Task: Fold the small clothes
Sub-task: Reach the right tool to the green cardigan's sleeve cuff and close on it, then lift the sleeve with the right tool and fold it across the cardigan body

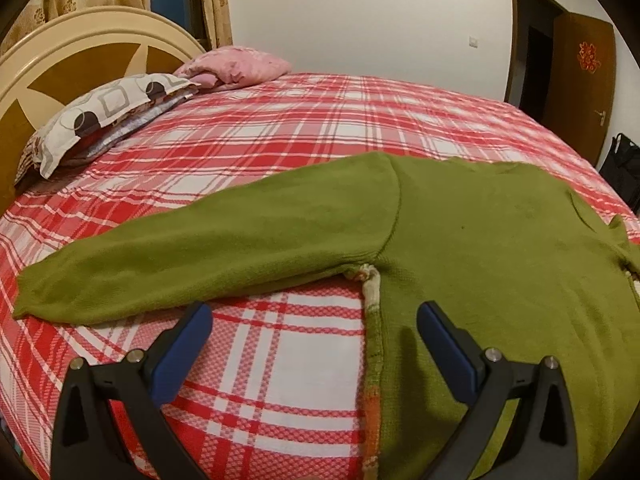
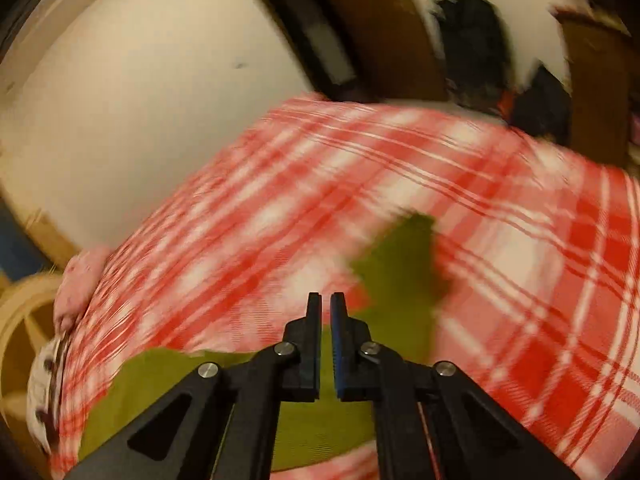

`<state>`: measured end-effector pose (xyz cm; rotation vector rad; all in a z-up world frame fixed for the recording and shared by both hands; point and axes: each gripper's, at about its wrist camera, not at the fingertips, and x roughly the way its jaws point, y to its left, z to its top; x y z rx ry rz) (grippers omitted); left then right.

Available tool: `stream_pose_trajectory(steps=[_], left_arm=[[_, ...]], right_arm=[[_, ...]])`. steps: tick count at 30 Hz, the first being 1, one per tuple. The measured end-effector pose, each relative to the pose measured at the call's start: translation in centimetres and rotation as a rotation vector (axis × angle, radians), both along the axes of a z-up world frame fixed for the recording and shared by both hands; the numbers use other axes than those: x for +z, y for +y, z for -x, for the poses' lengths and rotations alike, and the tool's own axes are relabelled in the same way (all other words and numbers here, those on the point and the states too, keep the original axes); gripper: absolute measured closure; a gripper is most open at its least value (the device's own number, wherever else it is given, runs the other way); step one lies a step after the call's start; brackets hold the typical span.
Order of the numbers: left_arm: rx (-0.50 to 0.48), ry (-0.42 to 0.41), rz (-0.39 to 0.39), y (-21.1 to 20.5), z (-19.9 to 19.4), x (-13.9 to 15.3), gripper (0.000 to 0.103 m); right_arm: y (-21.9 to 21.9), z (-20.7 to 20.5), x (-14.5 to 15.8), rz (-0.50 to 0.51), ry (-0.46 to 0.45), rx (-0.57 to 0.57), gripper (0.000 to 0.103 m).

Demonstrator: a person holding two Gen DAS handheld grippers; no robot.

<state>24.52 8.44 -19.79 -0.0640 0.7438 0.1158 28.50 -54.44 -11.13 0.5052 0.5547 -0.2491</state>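
Your green sweater (image 1: 460, 240) lies flat on the bed (image 1: 304, 128), on its red and white checked sheet, with one sleeve (image 1: 192, 256) stretched out to the side. Your left gripper (image 1: 314, 316) hangs just above the sweater's side edge, its fingers wide apart and holding nothing. Your right gripper (image 2: 325, 300) has its fingers nearly together, with nothing between them. That view is blurry.
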Motion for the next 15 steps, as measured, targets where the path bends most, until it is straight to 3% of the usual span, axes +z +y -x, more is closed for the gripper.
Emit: stream_pose_trajectory(steps=[6,11,13,15], left_arm=[[-0.007,-0.005,0.058,0.8,0.0,-0.1,0.0],[-0.026,0.01,0.09,1.0,-0.1,-0.5,0.0],[-0.04,0.016,0.113,1.3,-0.1,-0.6,0.0],[-0.043,0.014,0.128,1.4,0.0,-0.7,0.0]], right_arm=[[11.8,-1.6,5.7,0.139,-0.098,0.236,0.099],[21.2,-2.6,7.2,0.22,-0.121,0.424,0.099],[23.6,-2.5,6.7,0.199,-0.124,0.472,0.099],[23.5,-2.8,5.4,0.109,-0.12,0.475,0.098]])
